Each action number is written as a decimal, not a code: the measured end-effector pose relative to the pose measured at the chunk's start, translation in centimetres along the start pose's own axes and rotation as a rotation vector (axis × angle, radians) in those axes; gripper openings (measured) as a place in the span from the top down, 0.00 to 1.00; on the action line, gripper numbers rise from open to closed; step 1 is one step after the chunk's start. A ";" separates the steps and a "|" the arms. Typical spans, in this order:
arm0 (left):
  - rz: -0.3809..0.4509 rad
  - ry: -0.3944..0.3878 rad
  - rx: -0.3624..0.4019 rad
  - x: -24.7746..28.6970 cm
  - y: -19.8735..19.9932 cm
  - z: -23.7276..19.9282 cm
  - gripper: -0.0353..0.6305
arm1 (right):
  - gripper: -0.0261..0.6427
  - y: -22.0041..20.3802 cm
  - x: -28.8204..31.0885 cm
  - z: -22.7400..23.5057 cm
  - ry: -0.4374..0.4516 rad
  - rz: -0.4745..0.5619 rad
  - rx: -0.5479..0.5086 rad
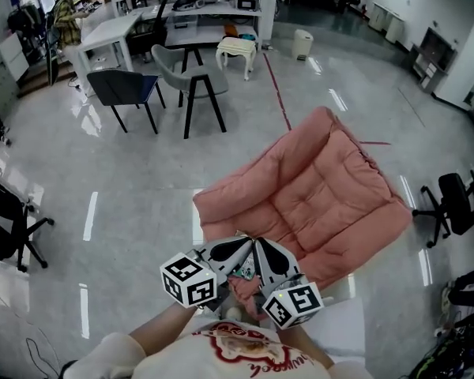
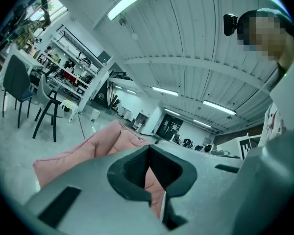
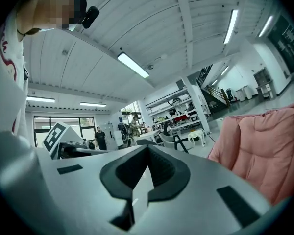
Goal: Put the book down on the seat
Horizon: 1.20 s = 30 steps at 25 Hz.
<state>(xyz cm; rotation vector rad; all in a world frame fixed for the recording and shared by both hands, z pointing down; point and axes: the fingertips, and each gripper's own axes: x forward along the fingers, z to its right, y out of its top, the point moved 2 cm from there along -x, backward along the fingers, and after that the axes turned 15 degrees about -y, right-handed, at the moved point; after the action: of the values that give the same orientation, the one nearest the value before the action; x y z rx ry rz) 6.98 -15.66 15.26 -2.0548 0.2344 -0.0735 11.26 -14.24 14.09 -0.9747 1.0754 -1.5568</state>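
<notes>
Left gripper (image 1: 242, 244) and right gripper (image 1: 260, 245) just before the pink seat (image 1: 332, 188).
Jaws of both pressed together; between the two grippers a small colourful thing (image 1: 242, 275), maybe the book, off the seat.

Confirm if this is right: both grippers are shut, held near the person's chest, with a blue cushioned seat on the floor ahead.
Wrong on colour: the cushioned seat is pink, not blue, as the head view shows. The left gripper and right gripper are shut, near the person's chest.
</notes>
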 end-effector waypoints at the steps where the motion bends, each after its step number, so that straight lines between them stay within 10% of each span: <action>1: 0.007 0.008 -0.001 -0.4 -0.1 0.0 0.94 | 0.96 -0.2 0.1 -0.3 0.013 -0.001 0.001; 18: 0.113 0.030 0.024 -6.3 -1.7 5.8 0.94 | 0.96 -1.5 -6.4 -4.3 0.073 -0.017 0.029; 30: 0.101 0.019 0.058 -17.2 -6.9 17.9 0.94 | 0.96 -4.4 -19.2 -14.4 0.053 0.046 0.025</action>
<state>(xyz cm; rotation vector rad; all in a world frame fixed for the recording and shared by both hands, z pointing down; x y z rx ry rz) -6.21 6.42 13.55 -1.9824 0.3435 -0.0376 0.53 7.59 12.51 -0.8904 1.1045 -1.5627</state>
